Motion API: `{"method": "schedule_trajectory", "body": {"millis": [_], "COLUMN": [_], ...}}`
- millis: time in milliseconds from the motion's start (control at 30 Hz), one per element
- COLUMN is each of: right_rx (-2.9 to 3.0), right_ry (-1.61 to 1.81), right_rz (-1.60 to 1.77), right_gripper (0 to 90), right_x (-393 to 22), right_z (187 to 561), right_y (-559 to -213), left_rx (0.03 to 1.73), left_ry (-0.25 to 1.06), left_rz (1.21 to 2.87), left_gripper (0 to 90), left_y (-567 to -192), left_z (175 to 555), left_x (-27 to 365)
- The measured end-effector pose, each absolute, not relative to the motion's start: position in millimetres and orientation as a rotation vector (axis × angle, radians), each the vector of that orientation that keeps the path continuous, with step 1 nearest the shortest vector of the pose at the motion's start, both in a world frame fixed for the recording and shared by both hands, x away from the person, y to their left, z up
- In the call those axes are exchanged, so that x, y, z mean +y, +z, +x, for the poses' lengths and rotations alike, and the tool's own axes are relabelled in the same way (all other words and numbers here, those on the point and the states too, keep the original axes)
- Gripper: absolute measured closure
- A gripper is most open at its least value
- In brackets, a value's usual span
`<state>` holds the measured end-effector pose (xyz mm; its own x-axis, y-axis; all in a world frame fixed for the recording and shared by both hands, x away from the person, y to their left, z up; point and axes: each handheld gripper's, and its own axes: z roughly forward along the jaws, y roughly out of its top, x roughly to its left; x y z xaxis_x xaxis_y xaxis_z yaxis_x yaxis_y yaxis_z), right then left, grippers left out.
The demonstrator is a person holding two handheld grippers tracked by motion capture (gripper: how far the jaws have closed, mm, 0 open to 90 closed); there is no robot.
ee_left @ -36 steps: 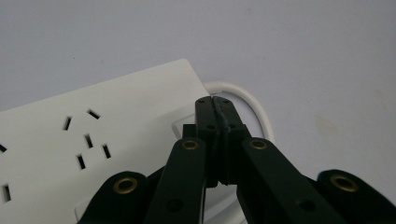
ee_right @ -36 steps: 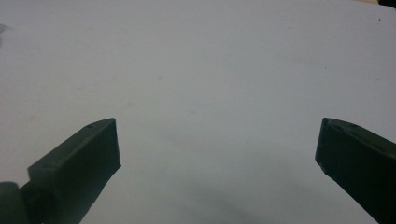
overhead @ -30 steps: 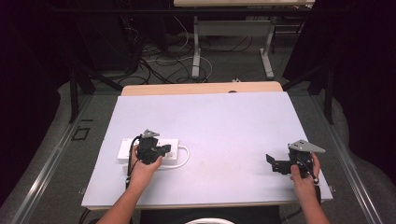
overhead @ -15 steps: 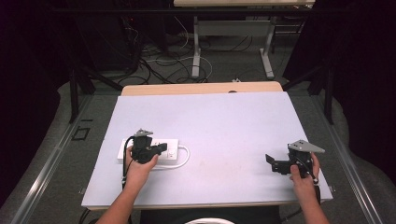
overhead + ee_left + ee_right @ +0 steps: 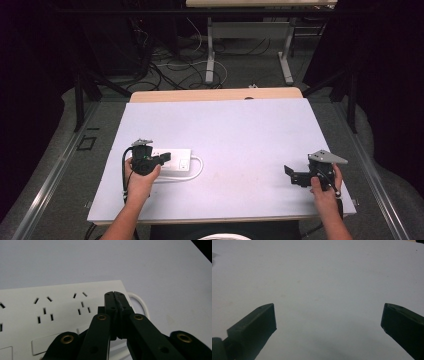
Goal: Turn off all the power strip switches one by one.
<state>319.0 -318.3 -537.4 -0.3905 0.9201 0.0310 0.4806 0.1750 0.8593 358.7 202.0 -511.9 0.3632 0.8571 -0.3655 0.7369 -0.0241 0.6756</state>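
- At the near left part of the white surface [image 5: 240,135], the left hand [image 5: 139,181] holds the left claw [image 5: 165,158] low over a white power strip [image 5: 181,161], the forearm coming in from the bottom edge and the claw pointing toward the right along the strip.
- In the left gripper view the left claw [image 5: 115,293] is clenched, its two black jaws pressed tip to tip with nothing between them, hanging just over the power strip [image 5: 50,315] near the end where its white cable [image 5: 140,303] loops out.
- At the near right corner, the right hand [image 5: 325,187] grips the right claw [image 5: 289,173], which points left across the bare surface, well apart from the strip.
- In the right gripper view the right claw [image 5: 328,320] is released, its jaws standing wide with only the surface [image 5: 324,277] between them.
- Count: one power strip, one cable looped beside it [image 5: 197,167], two claws, two hands.
- On the strip, the left gripper view shows at least two full socket groups and part of a third at the picture's left edge.
- Against the earlier high view, the left hand and its claw have shifted to the left along the strip; the right hand has kept its place, and the strip lies where it lay.
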Motion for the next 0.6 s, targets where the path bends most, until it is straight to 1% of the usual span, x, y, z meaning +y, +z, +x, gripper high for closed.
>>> {"method": "schedule_trajectory", "body": {"millis": [333,600], "right_rx": [1.955,1.953], "right_ry": [1.135,1.143], "right_rz": [1.318,1.314], "right_gripper": [0.0,0.0], "right_x": [-319,-319], "right_z": [319,319], "right_y": [-537,-537], "left_rx": [1.467,1.522], "left_ry": [0.147,0.092], "left_rz": [1.763,1.725], "left_gripper": [90.0,90.0], "left_y": [-516,-524], "left_z": [355,357], "left_x": [215,223]}}
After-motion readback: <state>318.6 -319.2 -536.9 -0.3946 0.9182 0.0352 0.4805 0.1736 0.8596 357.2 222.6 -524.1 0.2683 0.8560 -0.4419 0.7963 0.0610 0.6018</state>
